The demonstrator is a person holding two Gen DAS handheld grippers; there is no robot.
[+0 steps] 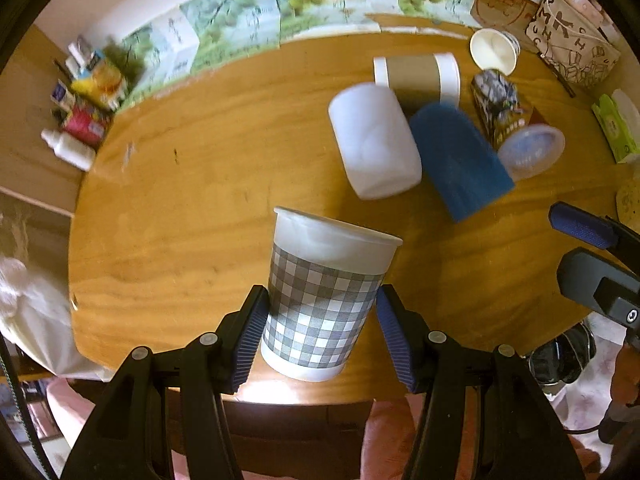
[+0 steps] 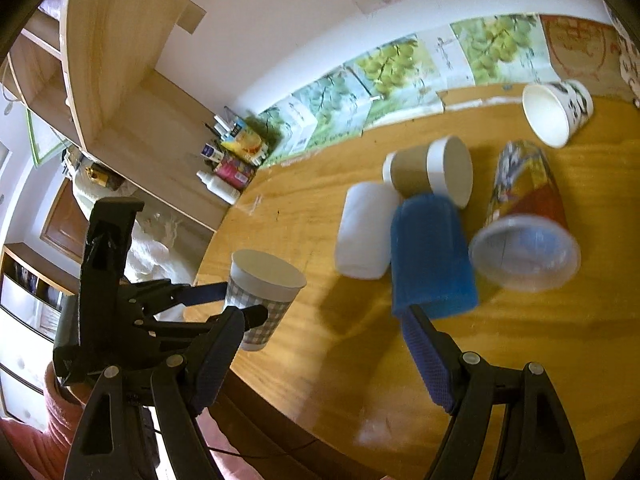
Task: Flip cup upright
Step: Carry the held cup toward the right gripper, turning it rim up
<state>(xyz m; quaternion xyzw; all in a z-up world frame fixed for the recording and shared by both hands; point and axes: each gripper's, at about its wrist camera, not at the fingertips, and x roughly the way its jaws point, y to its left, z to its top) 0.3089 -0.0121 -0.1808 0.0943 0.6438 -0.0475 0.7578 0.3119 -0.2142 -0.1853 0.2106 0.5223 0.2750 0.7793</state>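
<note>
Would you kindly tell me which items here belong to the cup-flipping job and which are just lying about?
In the job: checked cup, left gripper.
Lying about: white cup, blue cup, brown-sleeved cup, patterned bag, right gripper.

Near cup (image 1: 320, 300): grey-white check. Far cups: white (image 1: 374, 140), blue (image 1: 460, 160), brown-banded white (image 1: 416, 74). Table (image 1: 180, 220): amber wood grain. Finger pads (image 1: 394, 336): blue.

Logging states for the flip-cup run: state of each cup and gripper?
Grey checked paper cup: upright, held.
Left gripper: shut on checked cup.
Right gripper: open, empty.
White cup: on its side.
Blue cup: on its side.
Brown-sleeved cup: on its side.
</note>
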